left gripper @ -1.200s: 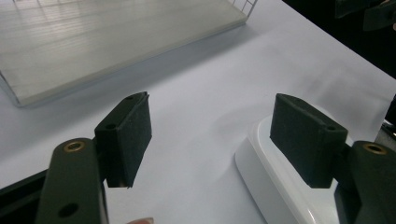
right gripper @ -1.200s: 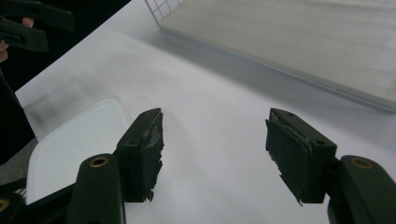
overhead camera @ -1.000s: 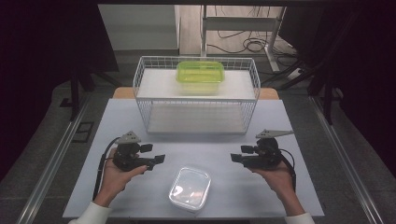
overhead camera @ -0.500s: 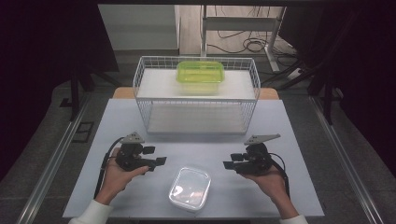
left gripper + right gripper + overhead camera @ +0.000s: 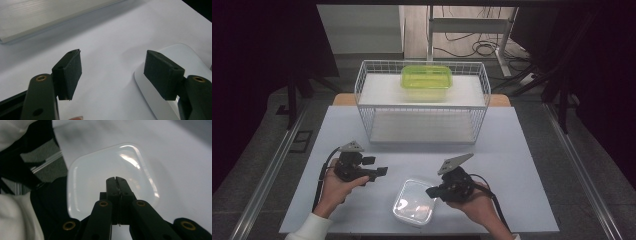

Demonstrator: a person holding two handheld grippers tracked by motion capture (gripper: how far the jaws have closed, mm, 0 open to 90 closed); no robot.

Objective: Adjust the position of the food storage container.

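A clear, lidded plastic container (image 5: 414, 202) lies near the table's front edge, between my two grippers. My left gripper (image 5: 379, 172) hovers just left of it, jaws wide open and empty. In the left gripper view the container (image 5: 192, 57) sits behind the right pad (image 5: 162, 72), and the gripper (image 5: 113, 72) has bare table between its pads. My right gripper (image 5: 430, 191) is shut with nothing in it, tilted down at the container's right edge. In the right gripper view its closed tips (image 5: 116, 180) hang over the container's lid (image 5: 100, 170).
A white wire rack (image 5: 362, 85) stands at the back of the white table (image 5: 522, 150), with a green lidded container (image 5: 426, 76) on its top shelf. Dark floor and cables lie beyond the table.
My right gripper has moved left and forward, tilting down over the clear container. The left gripper has shifted only slightly. The container has not moved.
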